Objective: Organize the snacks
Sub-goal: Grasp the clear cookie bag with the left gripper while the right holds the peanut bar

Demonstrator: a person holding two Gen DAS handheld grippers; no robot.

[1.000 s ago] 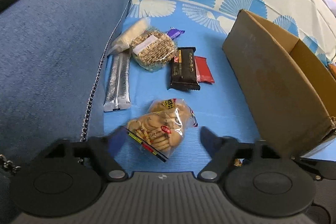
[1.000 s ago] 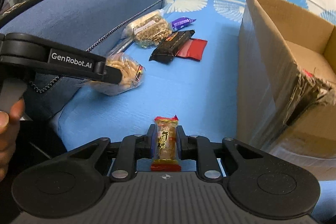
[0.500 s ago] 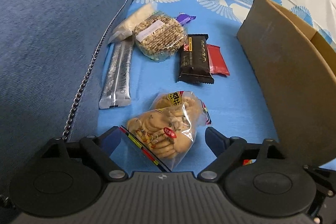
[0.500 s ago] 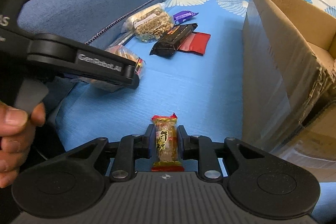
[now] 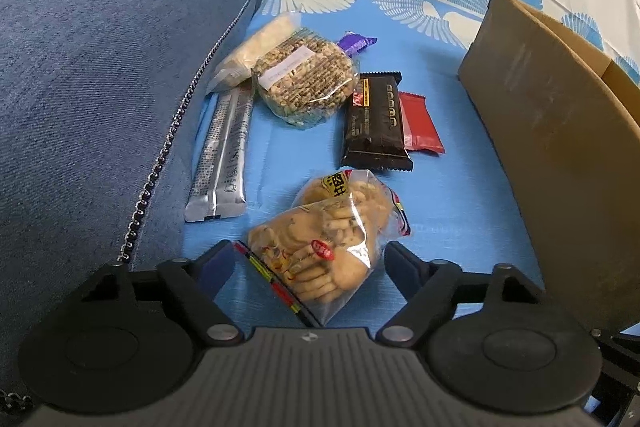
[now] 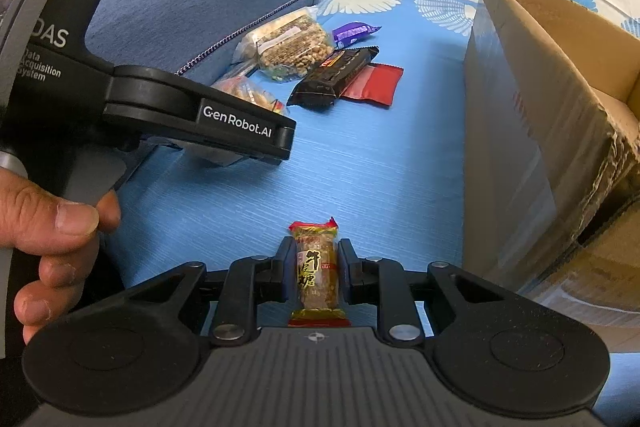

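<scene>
Lying low in the centre of the left wrist view, a clear plastic bag of small tan biscuits (image 5: 320,251) is seen between the spread fingers of the left gripper (image 5: 310,265), which is released and not visibly touching the bag. The bag rests on a blue patterned sheet (image 5: 460,195). Above it in the frame a black rectangular snack wrapper (image 5: 376,125) is laid partly over a red foil packet (image 5: 422,127). To their left a round puffed-grain cake in clear wrap (image 5: 306,83) is set, with a pale wrapped bar (image 5: 256,55) behind it and a small purple candy wrapper (image 5: 356,43) at its upper right. Two silver stick sachets (image 5: 224,163) are laid side by side along the edge of a blue fabric cushion (image 5: 100,87). An open brown cardboard box (image 5: 560,147) fills the right side.

In the right wrist view, a small brown candy in a clear wrapper with red ends (image 6: 316,273) is clamped upright in the frame between the fingers of the right gripper (image 6: 314,259), low at centre. The person's hand (image 6: 56,239) is seen at lower left on the other gripper's handle.
</scene>
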